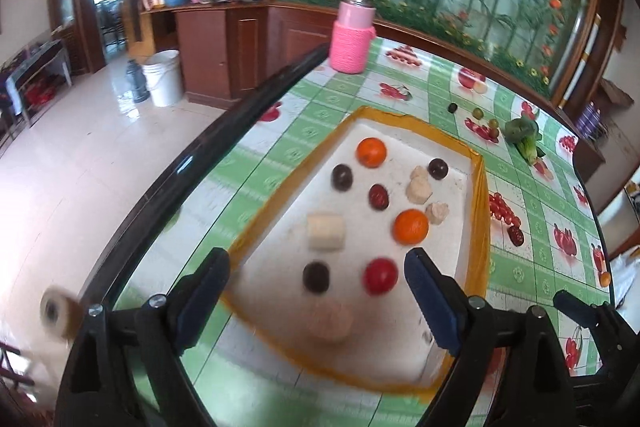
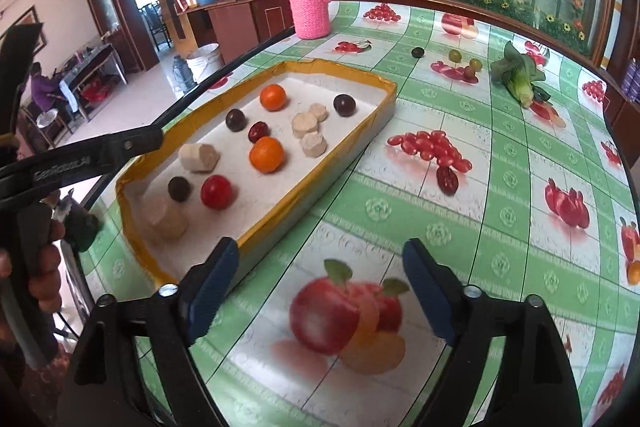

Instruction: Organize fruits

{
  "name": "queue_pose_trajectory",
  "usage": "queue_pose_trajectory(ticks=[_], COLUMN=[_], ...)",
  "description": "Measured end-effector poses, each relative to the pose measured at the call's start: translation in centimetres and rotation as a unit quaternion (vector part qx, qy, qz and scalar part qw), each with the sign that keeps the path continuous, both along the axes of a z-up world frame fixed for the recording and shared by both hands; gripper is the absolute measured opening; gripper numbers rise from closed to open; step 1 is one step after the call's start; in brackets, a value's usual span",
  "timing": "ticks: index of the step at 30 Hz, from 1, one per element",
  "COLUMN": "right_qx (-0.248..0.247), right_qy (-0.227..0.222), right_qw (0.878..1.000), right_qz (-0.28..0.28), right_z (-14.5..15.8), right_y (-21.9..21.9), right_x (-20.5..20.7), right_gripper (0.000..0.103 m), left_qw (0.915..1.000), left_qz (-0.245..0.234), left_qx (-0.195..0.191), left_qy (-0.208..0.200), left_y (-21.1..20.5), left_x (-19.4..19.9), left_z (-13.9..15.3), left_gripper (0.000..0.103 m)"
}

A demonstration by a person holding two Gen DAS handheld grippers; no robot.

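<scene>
A white tray with a yellow rim [image 1: 478, 211] [image 2: 352, 143] holds two oranges [image 1: 411, 225] [image 2: 267, 154], a red tomato [image 1: 381, 275] [image 2: 216, 191], several dark plums [image 1: 316, 277] [image 2: 179, 188] and several pale chunks [image 1: 326, 231] [image 2: 199, 157]. My left gripper [image 1: 318, 301] is open and empty above the tray's near end. My right gripper [image 2: 320, 289] is open and empty over the tablecloth, right of the tray. Loose on the table lie a dark red date [image 2: 447, 180] [image 1: 515, 235], a dark plum [image 2: 418, 52] and green grapes [image 2: 455, 55].
A pink jar [image 1: 352, 31] [image 2: 309, 3] stands at the table's far left corner. A leafy green vegetable [image 2: 518, 75] [image 1: 524, 137] lies at the far right. A small orange fruit [image 2: 633, 271] sits at the right edge. The table's dark left edge [image 1: 224, 131] drops to the floor.
</scene>
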State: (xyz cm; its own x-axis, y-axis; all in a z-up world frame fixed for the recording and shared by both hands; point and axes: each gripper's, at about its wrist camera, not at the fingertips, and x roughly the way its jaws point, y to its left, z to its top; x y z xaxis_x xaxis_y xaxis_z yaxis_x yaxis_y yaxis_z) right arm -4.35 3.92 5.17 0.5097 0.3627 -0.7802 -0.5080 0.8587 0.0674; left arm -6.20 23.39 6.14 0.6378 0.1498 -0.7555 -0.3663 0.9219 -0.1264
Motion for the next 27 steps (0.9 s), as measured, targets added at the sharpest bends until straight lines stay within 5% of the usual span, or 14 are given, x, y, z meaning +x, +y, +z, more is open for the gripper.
queue_pose_trajectory(ticks=[2, 14, 27], right_qx=[-0.014, -0.014, -0.028], right_qy=[-0.006, -0.024, -0.07], right_qw=[1.0, 0.998, 0.989], right_qz=[-0.001, -0.058, -0.127], right_z=[-0.1, -0.4, 0.8], right_y=[0.4, -0.2, 1.5], right_x=[-0.7, -4.5, -7.7], right_gripper=[0.102, 0.103, 0.103], left_qw=[0.9999, 0.9999, 0.9946], left_qz=[0.012, 0.015, -0.014], left_qx=[-0.001, 0.004, 0.094], left_qy=[0.004, -0.001, -0.041], left_y=[-0.3, 0.9, 0.9], left_x=[-1.4, -5.0, -6.7], left_z=[-0.3, -2.1, -1.6], left_gripper=[0.091, 0.095, 0.103])
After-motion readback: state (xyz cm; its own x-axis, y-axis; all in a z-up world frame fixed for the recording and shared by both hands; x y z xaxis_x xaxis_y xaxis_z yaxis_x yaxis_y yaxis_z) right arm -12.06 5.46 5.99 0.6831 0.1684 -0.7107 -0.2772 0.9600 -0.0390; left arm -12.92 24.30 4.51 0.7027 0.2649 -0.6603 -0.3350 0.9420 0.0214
